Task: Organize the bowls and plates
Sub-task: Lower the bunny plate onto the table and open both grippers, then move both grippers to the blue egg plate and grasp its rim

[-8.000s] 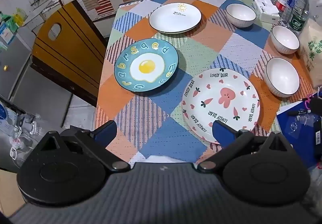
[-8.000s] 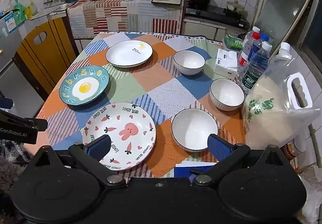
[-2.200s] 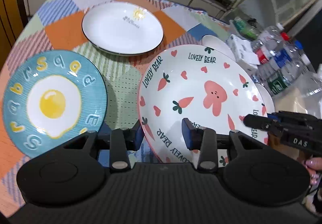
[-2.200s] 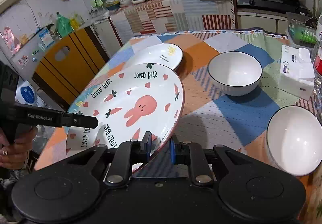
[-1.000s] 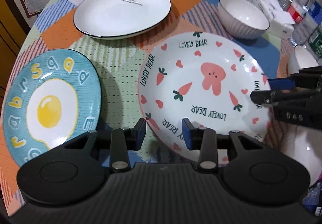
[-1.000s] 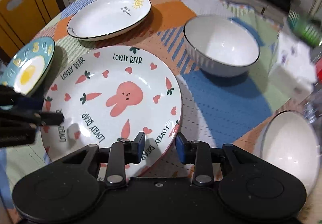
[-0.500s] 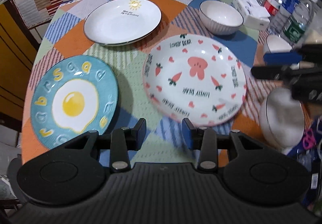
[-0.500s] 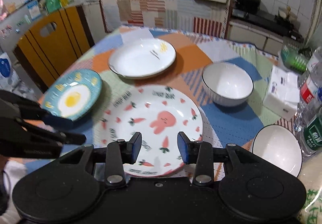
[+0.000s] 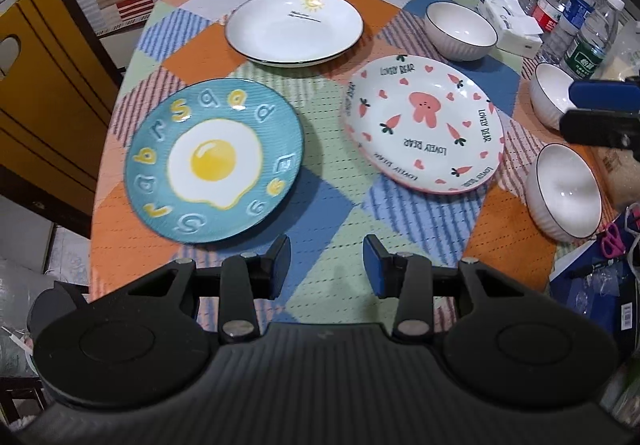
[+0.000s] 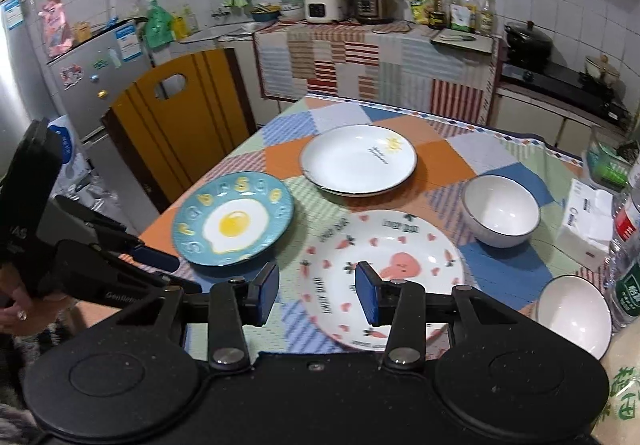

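The bear plate (image 9: 424, 127) (image 10: 384, 273) lies flat on the patchwork cloth in the middle of the table. The blue egg plate (image 9: 214, 159) (image 10: 234, 223) lies to its left and the white sun plate (image 9: 294, 27) (image 10: 358, 161) behind it. Three white bowls stand on the right: a far one (image 9: 460, 29) (image 10: 500, 211), a middle one (image 9: 554, 95) and a near one (image 9: 564, 191) (image 10: 572, 315). My left gripper (image 9: 326, 271) is open and empty, above the near table edge. My right gripper (image 10: 316, 293) is open and empty, just before the bear plate.
Water bottles (image 9: 576, 21), a tissue pack (image 9: 508, 21) and a rice bag (image 10: 622, 385) crowd the table's right side. A yellow chair (image 10: 180, 117) stands at the left. Scissors (image 9: 610, 239) and a blue folder lie at the near right corner.
Both grippers set the bear plate down nearer the table's middle and let go. They have since pulled back toward the near edge and their jaws stand a little wider.
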The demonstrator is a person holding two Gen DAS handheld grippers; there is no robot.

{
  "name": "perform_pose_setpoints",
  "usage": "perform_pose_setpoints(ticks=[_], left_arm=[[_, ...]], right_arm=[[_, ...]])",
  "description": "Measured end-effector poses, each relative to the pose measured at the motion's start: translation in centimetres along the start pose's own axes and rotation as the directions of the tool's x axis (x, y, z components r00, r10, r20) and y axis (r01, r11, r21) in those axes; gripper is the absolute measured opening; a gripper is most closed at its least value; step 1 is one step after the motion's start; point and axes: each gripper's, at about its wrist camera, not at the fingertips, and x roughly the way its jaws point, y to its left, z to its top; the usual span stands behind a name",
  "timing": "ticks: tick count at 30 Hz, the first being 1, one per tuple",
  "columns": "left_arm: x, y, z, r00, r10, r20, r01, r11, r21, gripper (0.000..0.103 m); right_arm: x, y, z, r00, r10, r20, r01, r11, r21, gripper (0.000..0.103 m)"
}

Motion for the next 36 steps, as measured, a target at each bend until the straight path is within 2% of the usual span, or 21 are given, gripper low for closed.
perform_pose_setpoints(ticks=[3, 5, 8, 11, 13, 17, 20, 24, 25, 27, 30, 36], left_arm=[[-0.8, 1.0, -0.5, 1.0, -0.014, 0.017, 0.014, 1.0, 0.004, 0.041], [-1.2, 1.6, -0.7, 0.999, -0.019, 0.029, 0.019, 1.0, 0.01, 0.042], [-1.8, 2.7, -1.0, 0.998, -0.03, 0.052, 0.029, 0.999, 0.015, 0.051], [-2.1, 3.7, -1.3, 0.997, -0.004, 0.073, -0.001, 0.998, 0.064, 0.054], [-1.9, 4.6, -1.3, 0.998, -0.027, 0.058, 0.022, 0.996, 0.088, 0.054], [-1.7, 6.8, -1.2, 0.995, -0.027, 0.098, 0.018, 0.995, 0.094, 0.054], [-1.0, 8.6, -0.8, 0.991, -0.038, 0.127, 0.028, 0.996, 0.083, 0.054], [0.4, 10.4, -0.1, 0.987, -0.017, 0.161, 0.001, 0.995, 0.103, 0.054], [0.8, 10.7, 0.0, 0.985, -0.003, 0.175, -0.016, 0.994, 0.107, 0.054], [1.6, 11.1, 0.3, 0.982, 0.025, 0.185, -0.044, 0.994, 0.096, 0.054], [2.4, 11.9, 0.6, 0.981, 0.012, 0.193, -0.027, 0.997, 0.076, 0.054], [4.3, 13.7, 0.6, 0.972, 0.044, 0.23, -0.046, 0.999, 0.004, 0.074]], right_arm=[[-0.2, 1.5, 0.0, 0.999, 0.029, 0.014, -0.029, 0.999, -0.023, 0.051], [-0.3, 2.3, 0.0, 0.998, 0.055, 0.036, -0.054, 0.998, -0.03, 0.058], [0.0, 3.3, 0.1, 0.994, 0.086, 0.07, -0.084, 0.996, -0.033, 0.066], [0.5, 4.2, 0.4, 0.99, 0.099, 0.105, -0.094, 0.994, -0.052, 0.071], [1.2, 5.0, 0.5, 0.985, 0.112, 0.135, -0.101, 0.991, -0.083, 0.073], [2.3, 5.7, 0.5, 0.958, 0.182, 0.221, -0.153, 0.978, -0.142, 0.073], [4.0, 6.2, 1.0, 0.945, 0.218, 0.245, -0.18, 0.97, -0.166, 0.074], [7.1, 6.0, 2.2, 0.953, 0.227, 0.201, -0.207, 0.972, -0.116, 0.075], [7.9, 6.0, 2.4, 0.961, 0.208, 0.184, -0.189, 0.975, -0.112, 0.075], [9.2, 6.2, 2.9, 0.975, 0.117, 0.188, -0.101, 0.991, -0.091, 0.075], [11.0, 5.9, 3.1, 0.977, 0.101, 0.188, -0.096, 0.995, -0.036, 0.075], [15.9, 5.8, 1.8, 0.991, 0.094, 0.097, -0.1, 0.993, 0.068, 0.074]])
